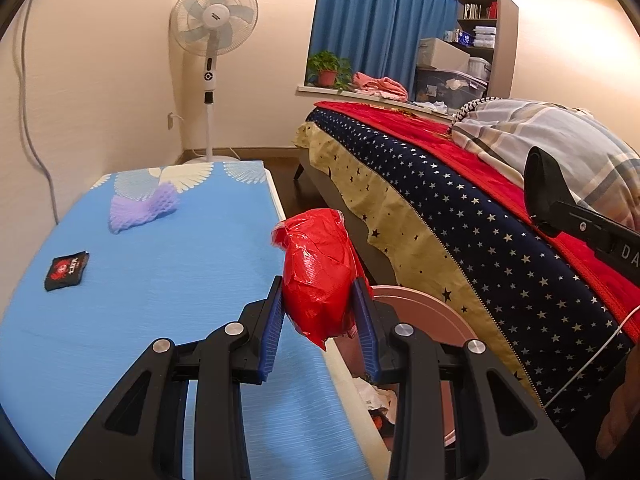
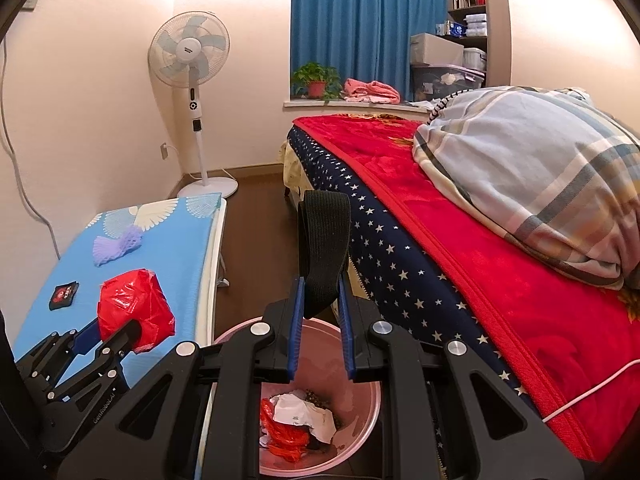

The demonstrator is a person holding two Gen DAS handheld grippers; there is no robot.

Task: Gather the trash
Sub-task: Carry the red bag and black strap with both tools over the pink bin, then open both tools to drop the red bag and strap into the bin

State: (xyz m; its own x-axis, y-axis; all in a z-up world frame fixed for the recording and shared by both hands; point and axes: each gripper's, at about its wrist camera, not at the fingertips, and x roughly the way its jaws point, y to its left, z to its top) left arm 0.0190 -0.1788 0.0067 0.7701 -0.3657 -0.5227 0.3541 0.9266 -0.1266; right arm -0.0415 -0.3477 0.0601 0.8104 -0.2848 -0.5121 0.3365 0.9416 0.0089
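Observation:
My left gripper (image 1: 318, 304) is shut on a crumpled red plastic bag (image 1: 318, 272) at the right edge of the blue-topped table (image 1: 160, 300), beside the pink trash bin (image 1: 424, 312). The right wrist view shows this gripper (image 2: 116, 330) and the bag (image 2: 134, 310) over the table. My right gripper (image 2: 320, 300) is shut on a black strap-like piece (image 2: 324, 248) and holds it above the pink bin (image 2: 360, 412), which contains paper and red plastic. A purple foam net (image 1: 142, 210) and a black packet (image 1: 66, 270) lie on the table.
A bed (image 2: 460, 264) with a red blanket and star-patterned cover runs along the right, with a plaid pillow (image 2: 532, 176) on it. A standing fan (image 1: 212, 40) is in the far corner. A white cable (image 2: 592, 392) hangs over the bed's edge.

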